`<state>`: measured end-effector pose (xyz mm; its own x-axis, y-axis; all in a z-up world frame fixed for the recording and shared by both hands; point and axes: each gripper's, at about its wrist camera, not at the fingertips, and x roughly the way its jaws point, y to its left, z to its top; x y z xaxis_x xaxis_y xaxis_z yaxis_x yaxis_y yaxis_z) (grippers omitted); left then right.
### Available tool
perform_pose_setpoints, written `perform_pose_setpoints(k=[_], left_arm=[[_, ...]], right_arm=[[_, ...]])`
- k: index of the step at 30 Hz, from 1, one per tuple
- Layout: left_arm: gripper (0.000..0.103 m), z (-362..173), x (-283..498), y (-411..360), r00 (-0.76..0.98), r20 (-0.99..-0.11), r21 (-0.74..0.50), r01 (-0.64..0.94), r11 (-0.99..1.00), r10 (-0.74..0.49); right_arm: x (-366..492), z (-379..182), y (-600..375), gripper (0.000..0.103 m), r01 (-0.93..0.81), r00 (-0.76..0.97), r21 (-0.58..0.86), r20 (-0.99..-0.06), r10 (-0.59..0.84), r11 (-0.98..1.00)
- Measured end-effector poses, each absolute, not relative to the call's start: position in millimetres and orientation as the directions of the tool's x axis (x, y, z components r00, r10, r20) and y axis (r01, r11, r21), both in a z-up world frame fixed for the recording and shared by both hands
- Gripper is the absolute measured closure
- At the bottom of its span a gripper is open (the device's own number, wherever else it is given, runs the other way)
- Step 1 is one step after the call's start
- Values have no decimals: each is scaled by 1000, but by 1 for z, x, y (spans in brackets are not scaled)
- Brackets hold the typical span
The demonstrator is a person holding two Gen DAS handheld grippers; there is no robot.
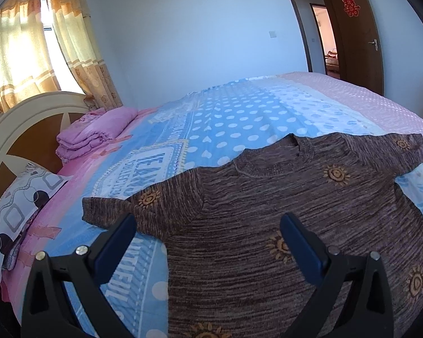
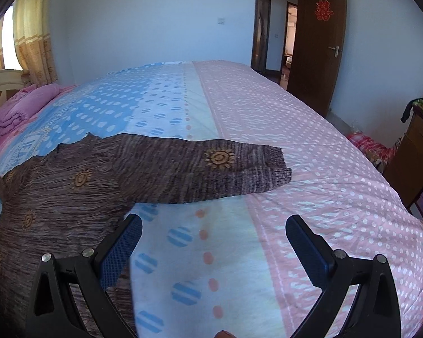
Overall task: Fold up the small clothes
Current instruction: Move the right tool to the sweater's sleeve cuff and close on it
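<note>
Left wrist view: my left gripper (image 1: 208, 226) hangs with its jaws spread wide and empty above a brown knit sweater (image 1: 282, 225) with yellow sun motifs, which lies flat on the bed (image 1: 225, 118), filling the lower right of the frame, both sleeves spread out. The bedspread runs in pink, blue polka-dot and pale pink bands. At left, a folded pink blanket (image 1: 96, 135) sits above a patterned pillow (image 1: 19, 214) against the cream headboard (image 1: 22, 118). Yellow curtains (image 1: 70, 42) glow at upper left; a brown door (image 1: 358, 33) stands open at upper right. In the right wrist view, my right gripper (image 2: 213, 229) is likewise released, over bare bedspread, one finger (image 2: 121, 248) overlapping the sweater's edge. A wooden cabinet (image 2: 409, 160) stands at far right.
</note>
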<state>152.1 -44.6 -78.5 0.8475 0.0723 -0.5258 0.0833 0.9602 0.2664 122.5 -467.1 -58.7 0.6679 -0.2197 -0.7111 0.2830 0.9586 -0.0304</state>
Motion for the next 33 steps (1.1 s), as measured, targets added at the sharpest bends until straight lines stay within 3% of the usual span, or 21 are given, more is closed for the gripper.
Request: perform_pose_setpoints(k=[10, 14, 17, 19, 22, 25, 29, 33], left_arm=[[0, -111, 208, -44, 815, -560, 295, 31, 955, 146], [0, -118, 222, -39, 804, -570, 291, 4, 957, 169], [0, -122, 230, -37, 797, -576, 285, -10, 958, 180], [0, -125, 234, -37, 793, -581, 282, -14, 959, 182], [0, -129, 238, -37, 786, -591, 280, -12, 960, 182], [0, -134, 242, -38, 774, -607, 274, -11, 962, 182], [0, -137, 244, -35, 758, -634, 239, 2, 971, 155], [0, -133, 239, -33, 766, -630, 215, 10, 977, 131]], right_arm=[[173, -82, -565, 2, 436, 599, 22, -753, -272, 900], [193, -95, -595, 16, 467, 572, 75, -785, -237, 881], [206, -107, -614, 19, 495, 549, 109, -808, -213, 862], [214, -114, -620, 27, 493, 540, 135, -822, -180, 859], [223, -127, -614, 48, 461, 517, 130, -844, -147, 878], [229, -133, -601, 57, 437, 493, 54, -849, -190, 898], [231, -125, -596, 83, 424, 496, 42, -846, -194, 905], [229, -103, -588, 89, 409, 530, 35, -823, -206, 912]])
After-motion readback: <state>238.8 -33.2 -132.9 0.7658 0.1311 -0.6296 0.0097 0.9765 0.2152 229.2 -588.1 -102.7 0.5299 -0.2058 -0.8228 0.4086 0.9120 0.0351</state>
